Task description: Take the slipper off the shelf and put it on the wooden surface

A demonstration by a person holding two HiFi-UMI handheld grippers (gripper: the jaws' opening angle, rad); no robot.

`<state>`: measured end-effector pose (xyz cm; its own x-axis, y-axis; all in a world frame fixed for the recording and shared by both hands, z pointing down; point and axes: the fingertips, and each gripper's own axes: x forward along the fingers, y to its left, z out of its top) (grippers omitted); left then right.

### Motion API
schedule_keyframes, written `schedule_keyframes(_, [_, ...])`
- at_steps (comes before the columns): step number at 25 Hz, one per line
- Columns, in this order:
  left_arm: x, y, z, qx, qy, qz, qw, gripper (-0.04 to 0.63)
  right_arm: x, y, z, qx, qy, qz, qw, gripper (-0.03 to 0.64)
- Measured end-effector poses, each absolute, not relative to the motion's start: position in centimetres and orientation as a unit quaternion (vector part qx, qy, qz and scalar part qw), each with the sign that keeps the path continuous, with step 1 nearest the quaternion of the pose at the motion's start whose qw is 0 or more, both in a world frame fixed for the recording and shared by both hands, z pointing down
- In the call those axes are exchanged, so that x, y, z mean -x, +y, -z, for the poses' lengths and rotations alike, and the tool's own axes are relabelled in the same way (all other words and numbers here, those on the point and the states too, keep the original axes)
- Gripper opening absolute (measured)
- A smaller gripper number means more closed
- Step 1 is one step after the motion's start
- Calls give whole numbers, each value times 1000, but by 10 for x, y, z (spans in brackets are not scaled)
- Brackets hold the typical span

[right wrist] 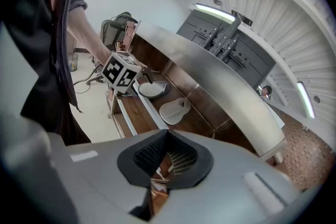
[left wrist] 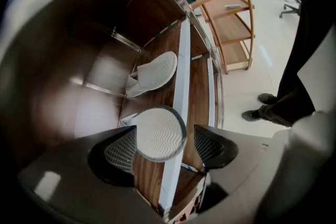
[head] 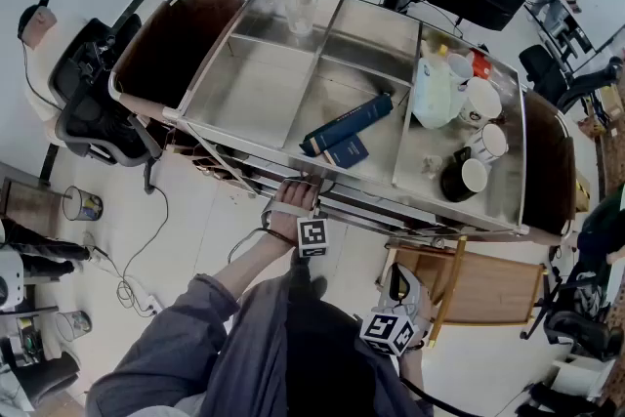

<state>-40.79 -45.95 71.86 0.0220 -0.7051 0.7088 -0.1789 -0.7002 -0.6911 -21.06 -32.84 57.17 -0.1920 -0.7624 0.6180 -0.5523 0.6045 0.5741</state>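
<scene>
My left tool (left wrist: 167, 148) is spread wide inside the shelf (left wrist: 199, 92). The slipper (left wrist: 160, 134) sits end-on between its jaws, sole facing it, long axis running away. Right tool (right wrist: 167, 155) is pressed together, empty, well behind the left tool.

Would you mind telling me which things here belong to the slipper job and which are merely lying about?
For the job: slipper between the jaws of the open left gripper; wooden surface.
Lying about: second slipper, blue book, mugs, glass.
</scene>
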Motion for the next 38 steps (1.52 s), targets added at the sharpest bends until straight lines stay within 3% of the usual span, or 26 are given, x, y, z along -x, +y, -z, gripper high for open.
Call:
schedule_keyframes(3, [416,-488,-742,671,308,632,236,325,226,-353,-555,-437,-764,115,460,0])
schedule_keyframes(5, [423,-494,-754,670,298,638,237,232,231,-358,-551,-441,-763,113,459,0])
schedule_keyframes(8, [424,-492,-746,683,314,614,240,210,231,-356,-559,-441,-758,107,469,0])
schedule_keyframes(14, [430,-476,-703,710,361,546,260,75,241,-339,-574,-422,-760,91,486,0])
schedule_keyframes(26, [427,-386,-640,689,416,528,272,50,209,-282,-571,-413,-769,113,474,0])
schedule_keyframes(33, [382,-249,-600,643,484,523,282,46,173,-183,-564,-399,-805,153,412,0])
schedule_keyframes(38, [318,-117,-581,639,515,510,259,46,118,-78,-576,-370,-816,164,413,1])
